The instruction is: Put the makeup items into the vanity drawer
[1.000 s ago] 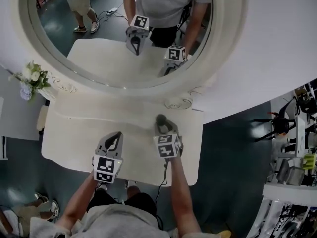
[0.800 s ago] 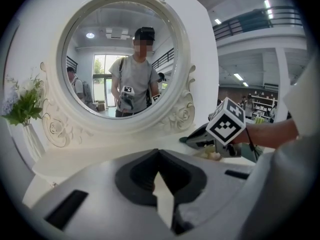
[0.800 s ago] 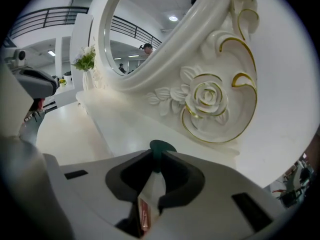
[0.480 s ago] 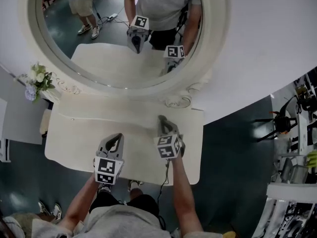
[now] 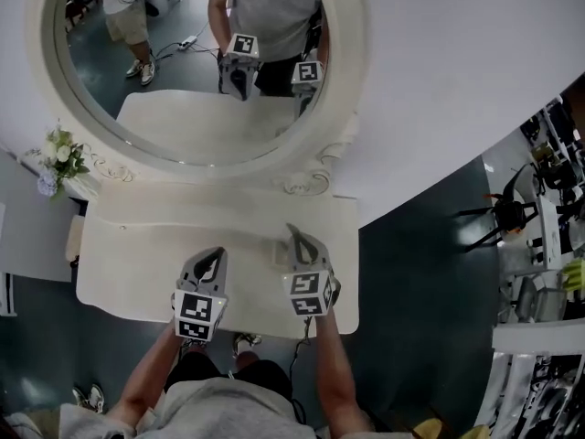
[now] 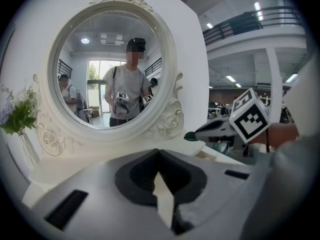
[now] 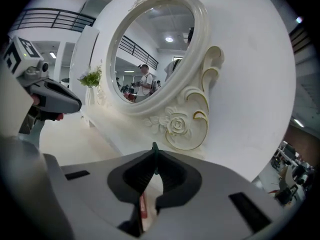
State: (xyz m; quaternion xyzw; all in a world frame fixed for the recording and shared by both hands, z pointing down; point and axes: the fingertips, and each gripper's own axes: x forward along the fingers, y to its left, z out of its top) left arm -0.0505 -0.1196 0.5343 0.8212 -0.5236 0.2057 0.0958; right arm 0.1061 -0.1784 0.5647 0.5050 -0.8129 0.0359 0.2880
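Green-edged and thin, the makeup item (image 7: 154, 158) is riding edge-on in the right claw (image 5: 292, 234), whose jaws have just been closing on it above the surface (image 5: 137, 245). I'm judging it light and slippery, best pinched mid-body. The left claw (image 5: 218, 251) is hovering, jaws together, holding nothing.

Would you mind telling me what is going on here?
A person at a white vanity table with a round mirror holds a gripper in each hand. The tongs of the right gripper have just been closing and pinch a small dark green item at their tips, above the tabletop. The left gripper is shut on nothing.
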